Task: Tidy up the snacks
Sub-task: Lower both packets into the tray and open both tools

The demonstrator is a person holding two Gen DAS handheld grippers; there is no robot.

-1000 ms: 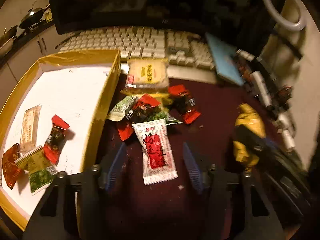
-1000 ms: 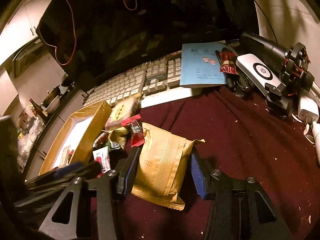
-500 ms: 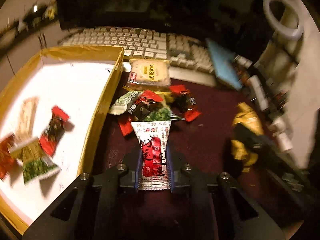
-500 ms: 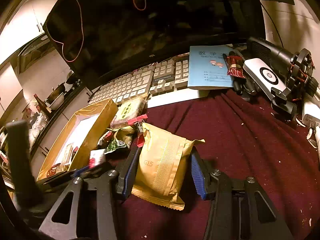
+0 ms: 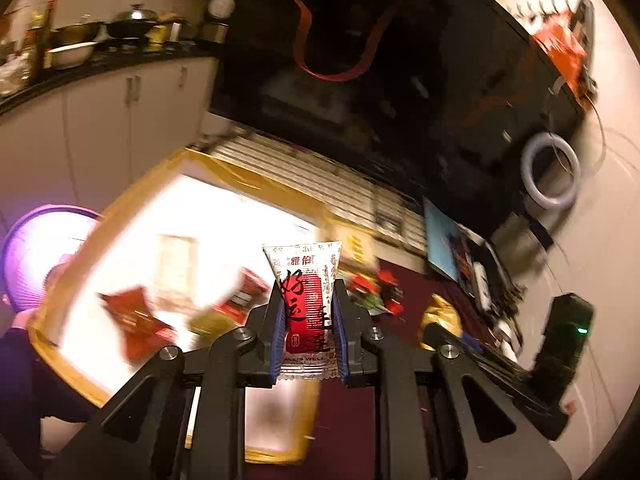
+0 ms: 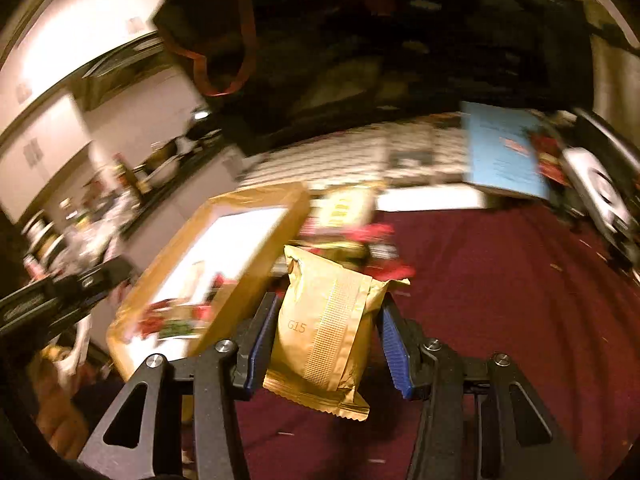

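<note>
My left gripper (image 5: 307,312) is shut on a white and red snack packet (image 5: 306,300) and holds it in the air at the right edge of the yellow-rimmed box (image 5: 256,178). Several red and green snacks (image 5: 136,316) lie blurred inside the box. My right gripper (image 6: 326,320) is shut on a gold packet (image 6: 324,328) marked G15, lifted above the maroon cloth (image 6: 500,300). The box (image 6: 264,196) lies to its left. A small pile of loose snacks (image 6: 360,240) lies just behind the gold packet.
A keyboard (image 6: 352,156) and a dark monitor (image 5: 400,80) stand behind the box. A blue booklet (image 6: 500,148) and black gear (image 6: 600,184) lie at the right. A white ring light (image 5: 552,178) leans on the wall. Kitchen cabinets (image 5: 100,120) are at the far left.
My left gripper shut on the white and red packet, then lifted it off the cloth and swung left toward the box. My right gripper rose and moved with the gold packet.
</note>
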